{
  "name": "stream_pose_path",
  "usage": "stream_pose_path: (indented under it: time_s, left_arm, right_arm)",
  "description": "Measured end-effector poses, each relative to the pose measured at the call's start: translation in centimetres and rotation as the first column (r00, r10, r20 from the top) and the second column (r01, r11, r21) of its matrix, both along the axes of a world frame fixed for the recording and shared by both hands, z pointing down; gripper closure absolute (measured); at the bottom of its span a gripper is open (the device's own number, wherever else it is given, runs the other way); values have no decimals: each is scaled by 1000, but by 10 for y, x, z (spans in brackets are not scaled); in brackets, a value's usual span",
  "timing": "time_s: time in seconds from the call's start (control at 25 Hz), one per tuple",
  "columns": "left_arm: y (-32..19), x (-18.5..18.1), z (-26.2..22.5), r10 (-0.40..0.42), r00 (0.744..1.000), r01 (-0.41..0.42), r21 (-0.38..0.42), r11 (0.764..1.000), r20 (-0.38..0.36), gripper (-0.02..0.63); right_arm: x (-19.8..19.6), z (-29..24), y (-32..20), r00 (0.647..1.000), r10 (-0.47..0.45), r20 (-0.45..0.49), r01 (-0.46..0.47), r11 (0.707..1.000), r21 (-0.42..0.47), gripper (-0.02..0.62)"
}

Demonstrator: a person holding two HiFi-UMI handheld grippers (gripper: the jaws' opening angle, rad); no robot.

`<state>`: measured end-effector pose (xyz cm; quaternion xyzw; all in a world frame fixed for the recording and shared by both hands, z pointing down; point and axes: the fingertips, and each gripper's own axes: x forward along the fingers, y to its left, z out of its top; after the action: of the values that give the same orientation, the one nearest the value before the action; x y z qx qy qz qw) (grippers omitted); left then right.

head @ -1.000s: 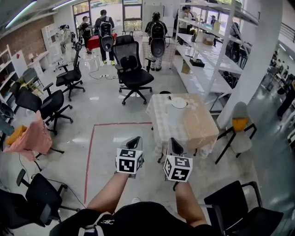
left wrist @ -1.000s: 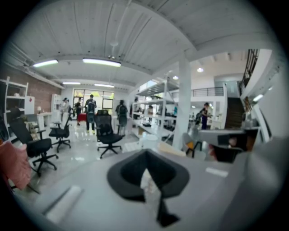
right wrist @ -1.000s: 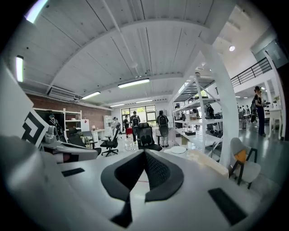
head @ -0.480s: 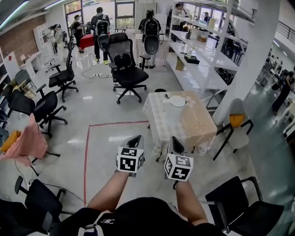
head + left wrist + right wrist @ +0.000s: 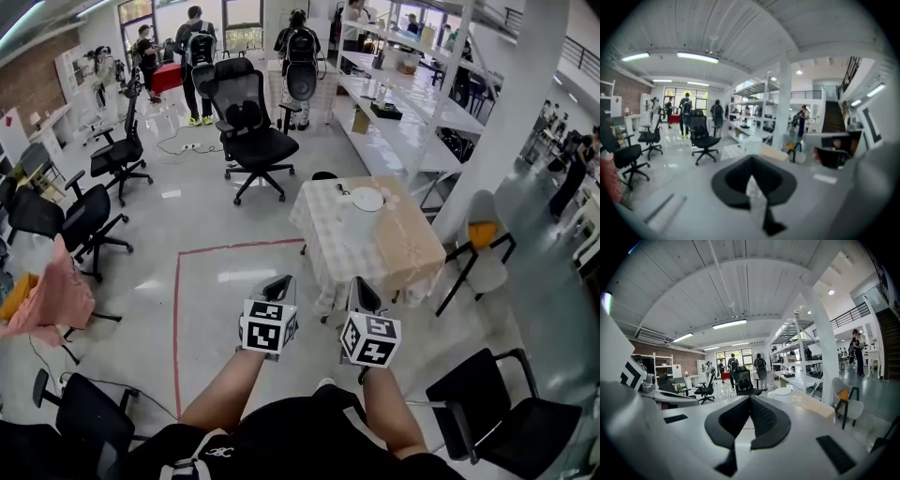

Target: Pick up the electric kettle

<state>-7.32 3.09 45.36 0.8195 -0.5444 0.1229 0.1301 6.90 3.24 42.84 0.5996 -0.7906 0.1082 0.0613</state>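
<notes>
The electric kettle [image 5: 365,208] is white with a round flat lid and stands on a cloth-covered table [image 5: 403,253] ahead and to the right. It also shows beyond the jaws as the kettle [image 5: 752,144] in the left gripper view and the kettle [image 5: 781,393] in the right gripper view. My left gripper [image 5: 277,283] and right gripper [image 5: 360,290] hang side by side in the air, well short of the table. Each is shut with nothing in it, as the left gripper [image 5: 751,162] and right gripper [image 5: 750,399] views show.
Black office chairs [image 5: 246,131] stand on the glossy floor to the left and behind the table. A grey chair [image 5: 480,246] sits right of the table and a black chair [image 5: 506,422] near my right side. White shelving [image 5: 403,103] and a pillar [image 5: 511,112] rise beyond. People [image 5: 194,42] stand far back.
The table and kettle have drawn a little nearer and shifted in the head view. Both grippers have sunk slightly and stay shut and empty.
</notes>
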Motion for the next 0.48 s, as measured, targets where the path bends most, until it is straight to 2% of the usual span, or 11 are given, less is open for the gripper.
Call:
stream_pose_path:
  time_s: [0.24, 0.48]
  left_arm:
    - [-19, -7, 14, 1, 1000, -1, -10, 1000, 17, 607]
    - [-58, 0, 21, 26, 998, -25, -23, 999, 52, 607]
  right_arm:
    - [-4, 15, -23, 1000, 11, 13, -11, 1000, -4, 597]
    - [-1, 22, -67, 999, 23, 43, -22, 1000, -14, 598]
